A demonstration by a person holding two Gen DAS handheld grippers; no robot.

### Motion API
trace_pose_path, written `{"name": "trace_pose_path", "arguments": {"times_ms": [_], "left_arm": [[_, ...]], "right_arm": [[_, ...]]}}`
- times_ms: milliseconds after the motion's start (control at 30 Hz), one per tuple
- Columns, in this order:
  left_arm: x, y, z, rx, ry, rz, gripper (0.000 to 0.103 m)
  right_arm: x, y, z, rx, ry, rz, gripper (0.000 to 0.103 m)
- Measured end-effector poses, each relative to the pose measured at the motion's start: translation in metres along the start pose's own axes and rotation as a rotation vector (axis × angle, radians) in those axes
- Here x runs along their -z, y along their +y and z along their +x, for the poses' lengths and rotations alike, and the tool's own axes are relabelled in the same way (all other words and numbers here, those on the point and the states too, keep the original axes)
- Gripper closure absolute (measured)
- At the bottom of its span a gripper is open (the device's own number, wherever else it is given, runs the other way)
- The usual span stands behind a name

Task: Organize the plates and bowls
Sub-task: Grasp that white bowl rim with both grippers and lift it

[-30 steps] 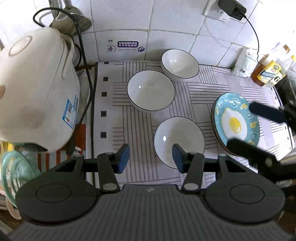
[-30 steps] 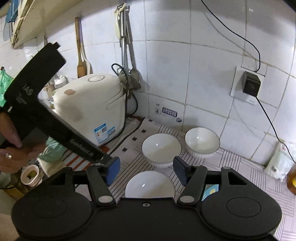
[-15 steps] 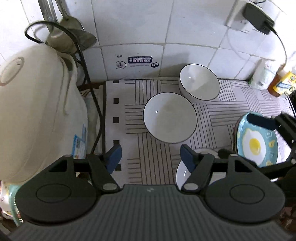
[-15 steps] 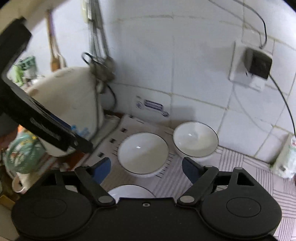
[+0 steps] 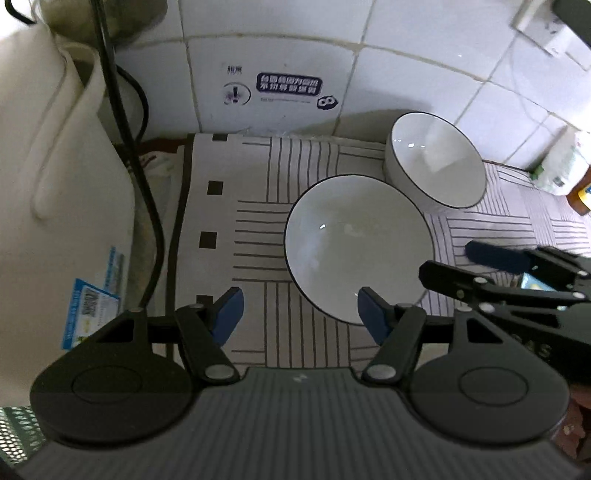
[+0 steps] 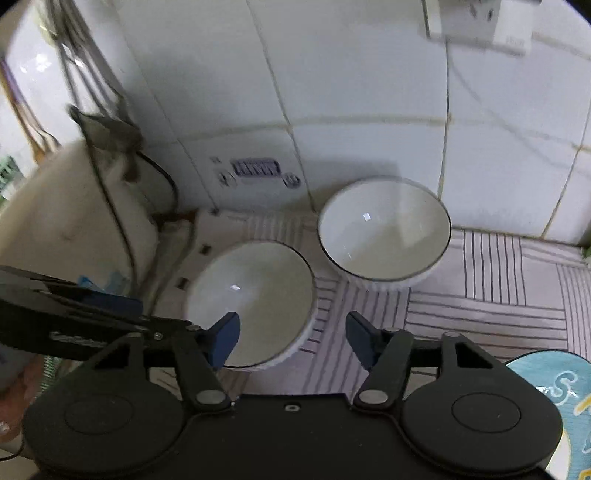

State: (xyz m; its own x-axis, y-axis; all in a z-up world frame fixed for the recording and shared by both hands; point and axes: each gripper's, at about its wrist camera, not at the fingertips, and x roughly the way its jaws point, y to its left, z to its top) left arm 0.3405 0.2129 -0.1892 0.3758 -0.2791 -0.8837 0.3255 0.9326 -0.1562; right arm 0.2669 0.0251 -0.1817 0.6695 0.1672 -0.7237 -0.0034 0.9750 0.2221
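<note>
Two white bowls with dark rims stand on the striped cloth: a middle bowl [image 5: 356,251] [image 6: 251,299] and a back bowl [image 5: 436,158] [image 6: 384,229] by the tiled wall. My left gripper [image 5: 301,315] hangs over the middle bowl's near rim, its jaws closing but not touching it. From the right, my right gripper [image 6: 291,334] [image 5: 469,264] hovers over the same bowl. Its jaws are closing with the bowl's right rim between them, and the pads press on nothing. An edge of the blue egg-print plate [image 6: 554,387] shows at the lower right. The left gripper [image 6: 140,314] shows at the left.
A white rice cooker [image 5: 55,184] with a black cord [image 5: 140,192] fills the left side. The tiled wall [image 5: 369,74] stands close behind the bowls, with a socket [image 6: 476,22] above. Packets and bottles [image 5: 565,173] crowd the far right corner.
Both grippers have come down and forward toward the middle bowl. The nearest bowl has slipped out of both views. The right gripper's fingers spread wider, then drew in again.
</note>
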Motion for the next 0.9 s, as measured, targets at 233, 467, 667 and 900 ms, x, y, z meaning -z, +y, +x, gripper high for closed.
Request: {"name": "trace_pose_path", "arguments": {"times_ms": [233, 467, 667, 900], "left_arm": [[-0.004, 0.004, 0.024, 0.014, 0.017, -0.014, 0.059], [-0.002, 0.006, 0.035, 0.060, 0.038, -0.065, 0.087], [0.006, -0.002, 0.021, 0.041, 0.050, -0.056, 0.087], [0.016, -0.016, -0.024, 0.013, 0.016, -0.061, 0.087]], "right_arm": [[-0.002, -0.024, 0.036, -0.057, 0.090, 0.176, 0.083], [-0.006, -0.015, 0.051, -0.009, 0.111, 0.152, 0.088], [-0.008, -0.005, 0.041, 0.021, 0.098, 0.098, 0.088], [-0.011, -0.002, -0.004, -0.027, 0.034, 0.114, 0.087]]}}
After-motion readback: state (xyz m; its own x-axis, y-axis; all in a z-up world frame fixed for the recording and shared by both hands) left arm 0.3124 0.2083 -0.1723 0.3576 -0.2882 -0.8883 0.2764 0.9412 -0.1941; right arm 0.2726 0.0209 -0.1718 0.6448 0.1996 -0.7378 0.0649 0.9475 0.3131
